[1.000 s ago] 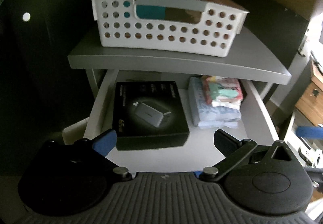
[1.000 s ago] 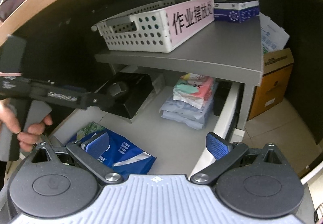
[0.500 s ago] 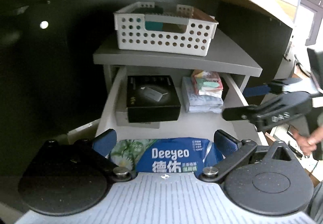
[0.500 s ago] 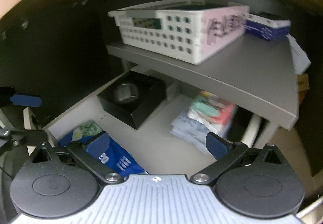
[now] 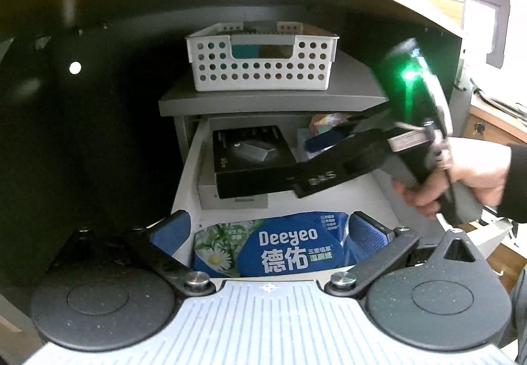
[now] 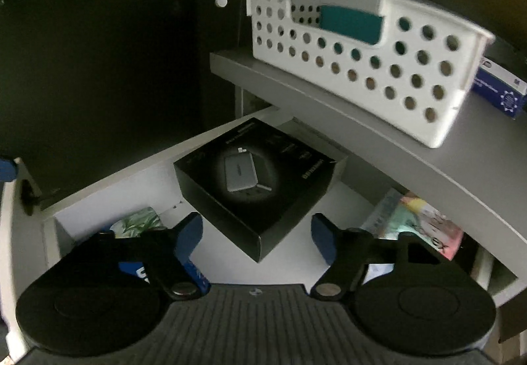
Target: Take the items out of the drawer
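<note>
Left gripper [image 5: 268, 235] fingers spread above blue wipes pack [image 5: 273, 248] at drawer [image 5: 187, 174] front | right gripper [image 6: 257, 235] fingers spread — near corner of black box [image 6: 253, 180] between them, not touching | tissue packs [image 6: 418, 223] right | white basket [image 5: 262, 60] on shelf [image 5: 273, 99] above — farthest.
</note>
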